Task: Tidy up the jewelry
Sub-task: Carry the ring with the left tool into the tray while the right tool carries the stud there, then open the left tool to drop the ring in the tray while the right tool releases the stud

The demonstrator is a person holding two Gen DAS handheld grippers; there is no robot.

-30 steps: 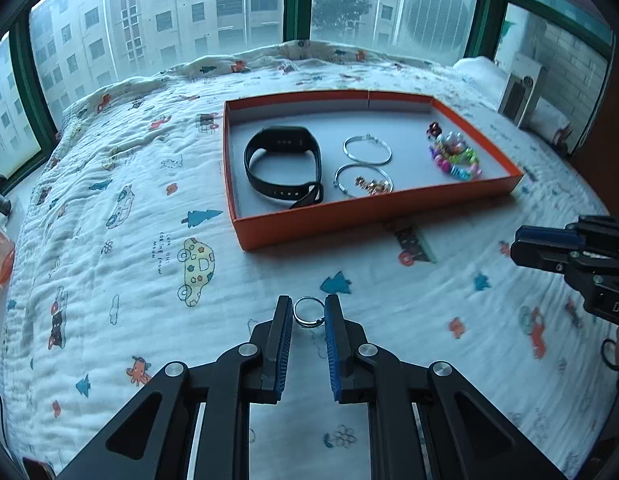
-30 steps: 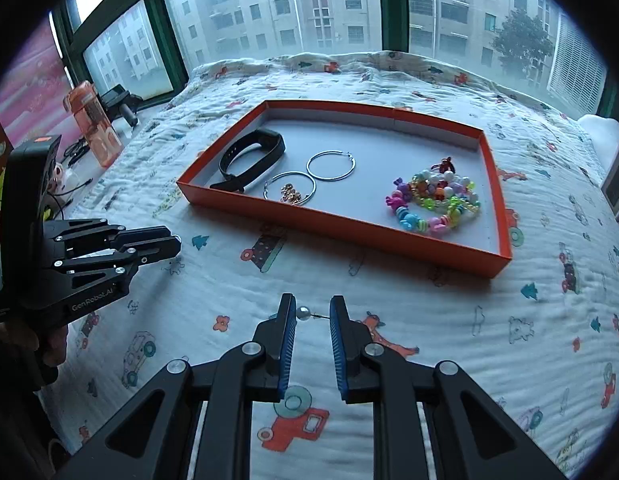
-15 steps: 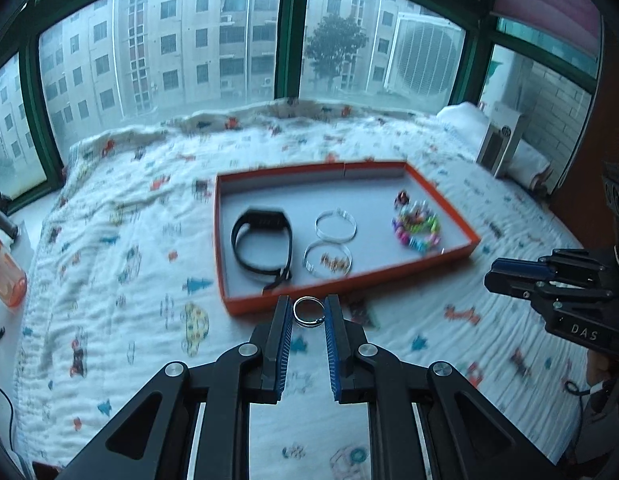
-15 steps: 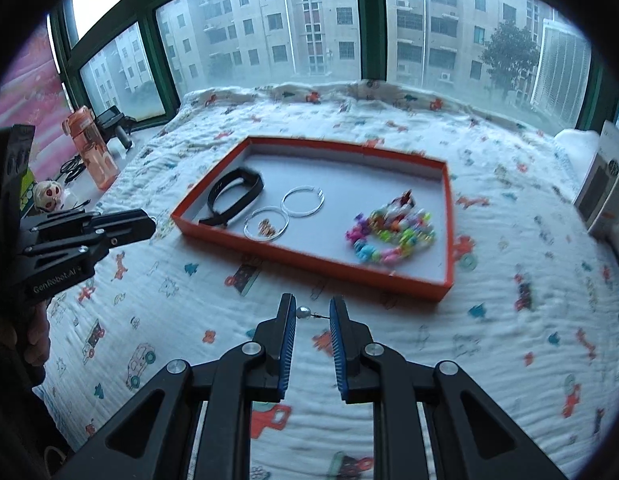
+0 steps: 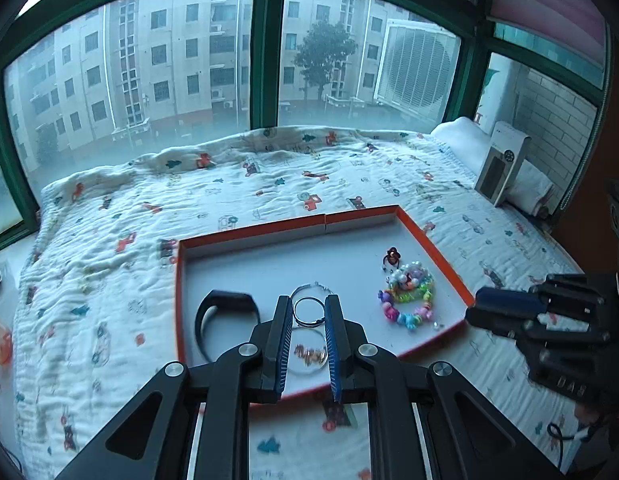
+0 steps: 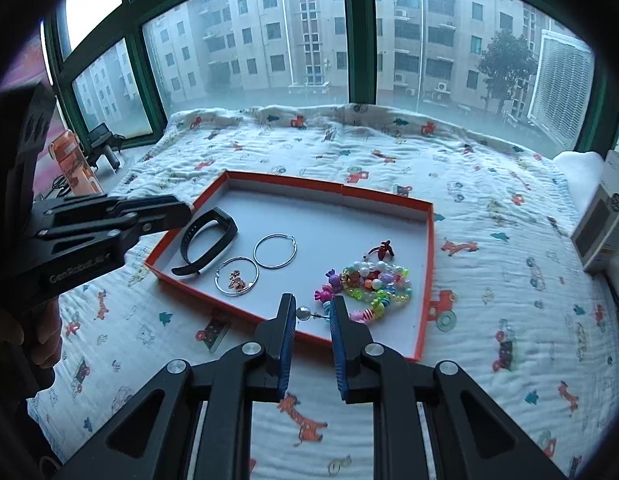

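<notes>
An orange tray (image 5: 433,246) (image 6: 429,240) with a grey floor lies on the bed. In it are a black wristband (image 5: 213,308) (image 6: 207,240), two silver hoop earrings (image 6: 275,251), one with a small charm (image 6: 236,278) inside, and a heap of coloured bead bracelets (image 5: 409,300) (image 6: 373,280). My left gripper (image 5: 308,312) is shut on a silver ring (image 5: 308,312), held above the tray's near part. My right gripper (image 6: 312,314) is shut on a pearl stud earring (image 6: 304,313) over the tray's near edge. Each gripper shows in the other's view, the right gripper (image 5: 505,308) and the left gripper (image 6: 157,210).
The bed carries a white quilt (image 5: 109,280) printed with small cars. A white box (image 5: 503,168) (image 6: 601,224) leans at the right by a pillow. An orange bottle (image 6: 71,164) stands on the sill at the left. Green-framed windows close off the far side.
Both grippers have risen and moved forward toward the tray, each keeping its piece. The ring and the pearl stud, earlier over the quilt, now hang over the tray's near part.
</notes>
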